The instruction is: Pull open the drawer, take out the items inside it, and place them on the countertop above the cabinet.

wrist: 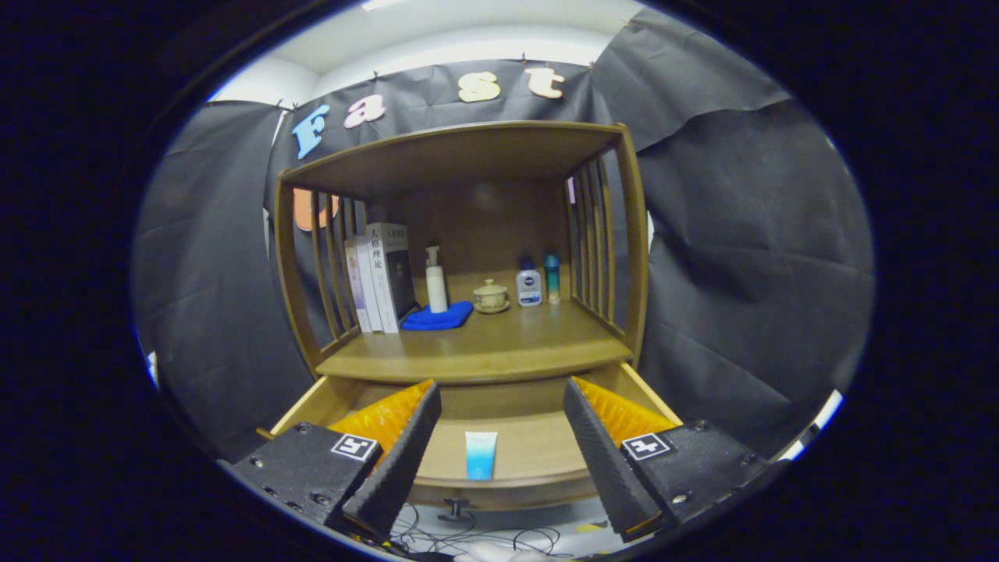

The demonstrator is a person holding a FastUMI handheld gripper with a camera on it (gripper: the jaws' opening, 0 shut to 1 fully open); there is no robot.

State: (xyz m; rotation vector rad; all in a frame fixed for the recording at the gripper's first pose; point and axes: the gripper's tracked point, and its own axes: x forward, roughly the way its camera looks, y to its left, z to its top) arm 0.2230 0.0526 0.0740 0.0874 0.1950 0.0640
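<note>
With fingers (499, 460) spread, gripper hovers above drawer's (531, 457) tube (481, 455).

The open drawer (538, 460) is holding a small tube (481, 454) lying between the spread fingers of the gripper (499, 460), while the countertop (499, 347) above is carrying books (381, 277), a pump bottle (435, 279) on a blue cloth (439, 317), a lidded cup (491, 296) and two small bottles (538, 281).

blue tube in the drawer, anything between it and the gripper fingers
No. In the gripper view the blue tube lies alone on the bare floor of the open drawer, between the open gripper fingers, touching neither; only wood on either side.
</note>
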